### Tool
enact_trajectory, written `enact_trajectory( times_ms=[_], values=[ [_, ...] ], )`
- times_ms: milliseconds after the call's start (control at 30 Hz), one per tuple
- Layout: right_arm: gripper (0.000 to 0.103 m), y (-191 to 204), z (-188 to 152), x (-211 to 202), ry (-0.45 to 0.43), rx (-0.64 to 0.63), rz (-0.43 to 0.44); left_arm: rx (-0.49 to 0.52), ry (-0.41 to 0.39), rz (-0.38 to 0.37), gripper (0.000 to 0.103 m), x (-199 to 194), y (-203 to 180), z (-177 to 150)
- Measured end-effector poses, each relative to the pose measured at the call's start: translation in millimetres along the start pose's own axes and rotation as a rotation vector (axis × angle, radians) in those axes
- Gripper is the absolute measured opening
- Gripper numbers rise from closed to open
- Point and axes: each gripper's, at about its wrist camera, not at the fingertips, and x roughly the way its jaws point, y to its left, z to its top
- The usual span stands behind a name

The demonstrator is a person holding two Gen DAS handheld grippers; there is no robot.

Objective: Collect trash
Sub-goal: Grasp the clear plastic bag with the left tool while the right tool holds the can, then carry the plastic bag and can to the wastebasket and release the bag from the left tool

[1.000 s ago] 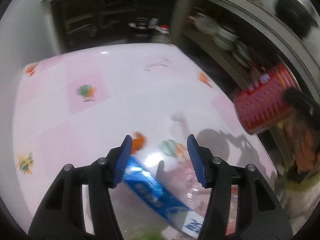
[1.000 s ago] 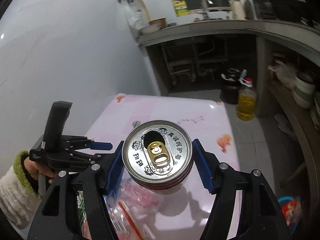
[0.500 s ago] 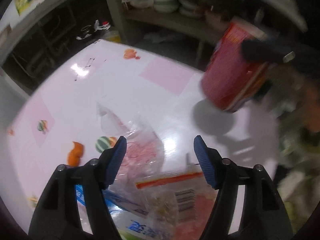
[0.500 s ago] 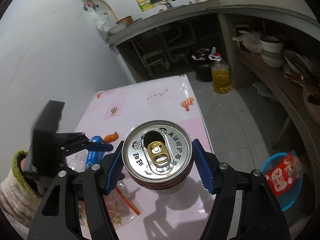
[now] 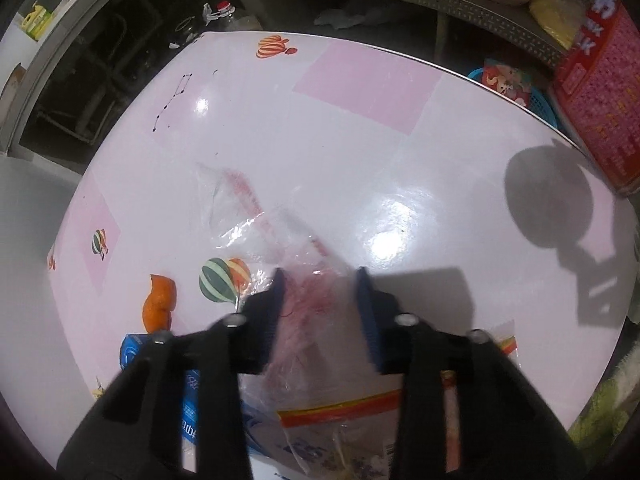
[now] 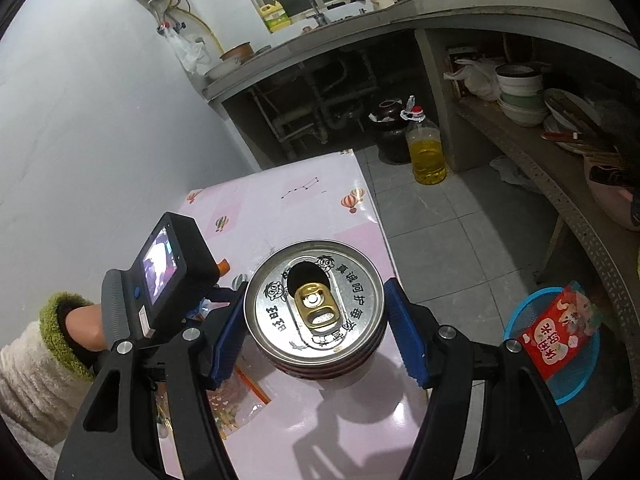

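Observation:
My right gripper point(image 6: 316, 332) is shut on a red drink can point(image 6: 316, 316) with an open silver top, held upright above the pink table's point(image 6: 288, 208) right edge. The can also shows at the right of the left wrist view point(image 5: 600, 80). My left gripper point(image 5: 320, 304) hangs over a crumpled clear plastic bag point(image 5: 272, 232) with red print. Its jaws stand apart around the bag's near part; I cannot tell whether they grip it. An orange peel point(image 5: 159, 304), a blue wrapper point(image 5: 192, 392) and a clear snack packet point(image 5: 344, 432) lie near it.
A blue basket point(image 6: 560, 344) holding a red packet stands on the floor right of the table. An oil bottle point(image 6: 426, 152) and a dark jar stand beyond the table's far end. Shelves with bowls point(image 6: 520, 96) run along the right. A white wall is on the left.
My left gripper has come down over the clear plastic bag and its jaws have narrowed. My right gripper has carried the can rightward, toward the table's edge and the basket.

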Motion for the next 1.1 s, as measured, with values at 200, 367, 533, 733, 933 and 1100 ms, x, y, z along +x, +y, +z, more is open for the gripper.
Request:
enact_trajectory(
  times_ms=[200, 367, 533, 733, 933, 1100],
  values=[
    [0.064, -8, -2, -8, -0.021, 0.019, -0.001, 0.032, -0.041, 0.049, 0.015, -4, 2, 3],
    [0.064, -14, -4, -14, -0.035, 0.030, 0.001, 0.033, -0.098, 0.134, 0.012, -20, 8, 8],
    [0.064, -18, -4, -19, -0.047, 0.039, 0.003, 0.040, -0.184, 0.281, 0.011, -49, 13, 11],
    [0.064, -23, -4, -27, -0.066, 0.051, -0.001, 0.044, -0.297, 0.421, 0.011, -91, 16, 19],
    [0.064, -31, -5, -38, -0.092, 0.064, -0.008, 0.035, -0.398, 0.467, 0.011, -130, 8, 25],
    [0.064, -40, -5, -49, -0.111, 0.078, -0.018, 0.015, -0.470, 0.453, 0.011, -155, -4, 30]
  ],
)
